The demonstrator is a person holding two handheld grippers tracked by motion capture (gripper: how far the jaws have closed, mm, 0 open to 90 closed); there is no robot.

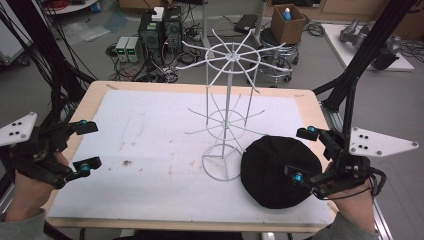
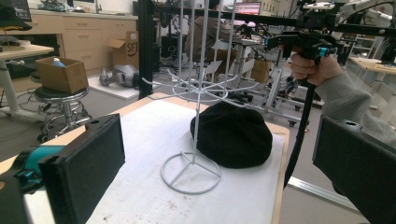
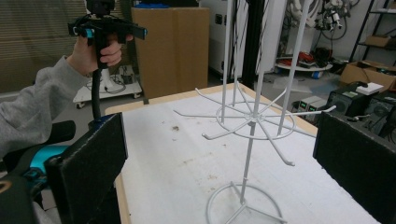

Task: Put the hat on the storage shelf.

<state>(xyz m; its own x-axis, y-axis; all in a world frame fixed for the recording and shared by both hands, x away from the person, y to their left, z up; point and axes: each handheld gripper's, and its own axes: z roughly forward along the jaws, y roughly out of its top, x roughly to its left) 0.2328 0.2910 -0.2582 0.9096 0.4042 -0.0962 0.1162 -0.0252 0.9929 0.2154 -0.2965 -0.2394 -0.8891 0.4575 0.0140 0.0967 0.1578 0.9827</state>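
On table: black hat [image 1: 278, 171] beside white wire rack [image 1: 226, 107] | left gripper [image 1: 86, 146] agape | right gripper [image 1: 303, 154] agape, empty

Rack [image 3: 252, 121] top beyond frame edge

The letters "SF" stand on a brown cardboard box [image 2: 122, 46] at ten o'clock in the left gripper view; nothing else is legible.

Likely a lab: computers [image 1: 160, 27], cables, cardboard box [image 1: 288, 23], workbenches.
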